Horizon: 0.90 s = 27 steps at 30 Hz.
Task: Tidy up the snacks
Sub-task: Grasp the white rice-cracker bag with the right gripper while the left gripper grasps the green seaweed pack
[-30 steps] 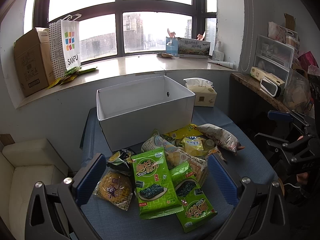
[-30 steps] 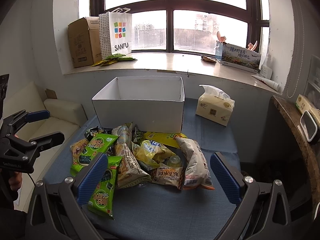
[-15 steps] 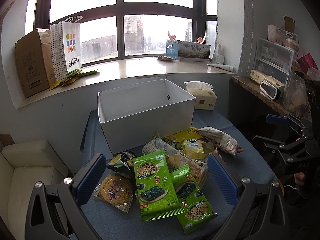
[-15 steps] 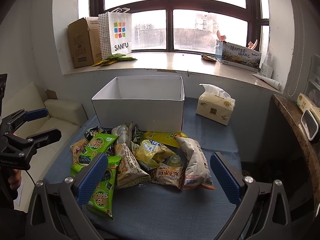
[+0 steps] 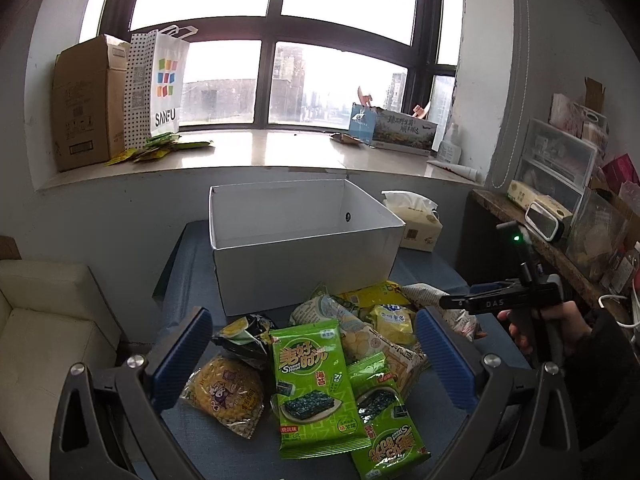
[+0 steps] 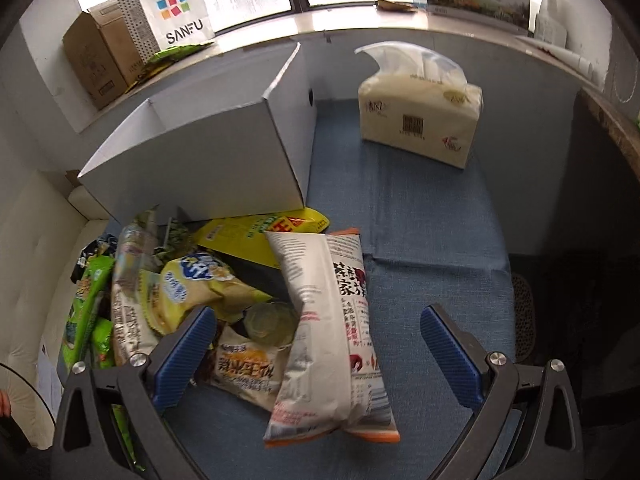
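Observation:
A pile of snack packs lies on the blue table in front of an open, empty white box (image 5: 304,236). My left gripper (image 5: 316,354) hovers open over two green seaweed packs (image 5: 310,384), a yellow round-cake pack (image 5: 224,390) and a dark pack. My right gripper (image 6: 320,356) is open just above a long white-and-orange snack bag (image 6: 332,336) that lies between its fingers. Beside that bag are a yellow chip bag (image 6: 192,288), a small clear cup (image 6: 270,322) and a flat yellow pack (image 6: 260,232). The white box (image 6: 208,156) stands behind the pile.
A tissue pack (image 6: 420,116) sits at the table's back right. The windowsill holds a cardboard box (image 5: 86,104), a SANFU paper bag (image 5: 162,84) and a printed box (image 5: 394,130). A cluttered shelf (image 5: 560,216) is right, a cream sofa (image 5: 44,312) left. A person's hand (image 5: 556,320) holds the right gripper.
The right gripper has swung forward and down, close over the white-and-orange bag. The left gripper has drawn slightly nearer the green packs. Both stay open.

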Motion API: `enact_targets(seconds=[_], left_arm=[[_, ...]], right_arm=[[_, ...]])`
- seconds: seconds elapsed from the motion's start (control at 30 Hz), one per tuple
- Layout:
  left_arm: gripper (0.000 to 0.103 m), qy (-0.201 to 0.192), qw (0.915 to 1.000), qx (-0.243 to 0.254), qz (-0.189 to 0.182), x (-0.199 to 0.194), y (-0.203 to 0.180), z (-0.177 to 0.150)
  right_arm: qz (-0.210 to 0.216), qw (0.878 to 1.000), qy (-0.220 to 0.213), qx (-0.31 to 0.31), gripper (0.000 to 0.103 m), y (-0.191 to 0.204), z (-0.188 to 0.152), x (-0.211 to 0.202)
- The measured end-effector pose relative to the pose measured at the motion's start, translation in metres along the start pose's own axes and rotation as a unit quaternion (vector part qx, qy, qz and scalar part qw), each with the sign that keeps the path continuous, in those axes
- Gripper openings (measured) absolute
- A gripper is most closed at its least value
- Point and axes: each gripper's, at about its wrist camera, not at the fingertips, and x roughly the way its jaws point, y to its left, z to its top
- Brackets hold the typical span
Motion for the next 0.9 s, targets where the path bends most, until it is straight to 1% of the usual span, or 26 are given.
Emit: enact_targets(seconds=[0.07, 0.1, 0.13, 0.17, 0.2, 0.23, 0.27, 0.37, 0.47, 0.6, 0.67, 0.8, 0.83, 0.9], left_arm=[[0.103, 0.008, 1.0, -0.001, -0.002, 0.002, 0.002, -0.001], [0.103, 0.012, 0.9999, 0.0, -0.003, 0.003, 0.002, -0.002], [0.103, 0.019, 0.9998, 0.001, -0.005, 0.004, 0.003, -0.003], [0.103, 0.028, 0.9996, 0.003, -0.007, 0.006, 0.003, -0.003], [0.103, 0.036, 0.9993, 0.005, -0.011, 0.008, 0.003, -0.005], [0.103, 0.044, 0.9989, 0.005, -0.016, 0.011, 0.003, -0.005], [0.103, 0.05, 0.9985, 0.005, -0.02, 0.012, 0.002, -0.007], [0.103, 0.066, 0.9972, 0.008, -0.035, 0.015, 0.0, -0.009], [0.103, 0.081, 0.996, 0.012, -0.037, 0.019, -0.002, -0.01], [0.103, 0.106, 0.9937, 0.01, -0.035, 0.033, -0.001, -0.015], [0.103, 0.12, 0.9922, 0.008, -0.031, 0.045, -0.001, -0.018], [0.103, 0.175, 0.9843, -0.002, -0.024, 0.082, 0.001, -0.028], [0.103, 0.191, 0.9814, -0.005, -0.019, 0.092, 0.003, -0.03], [0.103, 0.21, 0.9776, -0.004, -0.005, 0.108, 0.004, -0.037]], right_arm=[[0.0, 1.0, 0.024, 0.016, 0.103, -0.011, 0.002, 0.019], [0.001, 0.999, 0.029, 0.019, 0.1, -0.014, 0.001, 0.027], [0.005, 0.999, 0.037, 0.02, 0.09, -0.017, 0.001, 0.033], [0.006, 0.999, 0.048, 0.017, 0.082, -0.017, 0.0, 0.039], [0.02, 0.999, 0.042, 0.02, 0.076, -0.018, -0.002, 0.039], [0.035, 0.998, 0.041, 0.025, 0.055, -0.019, -0.003, 0.039], [0.048, 0.998, 0.04, 0.029, 0.041, -0.02, -0.003, 0.037], [0.029, 0.999, 0.034, 0.015, 0.04, -0.016, -0.009, 0.031], [0.039, 0.999, 0.02, 0.01, 0.04, -0.011, -0.017, 0.015], [0.044, 0.998, -0.03, 0.027, 0.04, -0.012, -0.022, -0.027], [0.043, 0.997, -0.058, 0.026, 0.04, -0.006, -0.026, -0.052], [0.041, 0.993, -0.114, 0.01, 0.04, 0.01, -0.038, -0.097], [0.041, 0.991, -0.123, 0.008, 0.04, 0.014, -0.042, -0.107], [0.032, 0.991, -0.132, 0.01, 0.04, 0.021, -0.047, -0.122]])
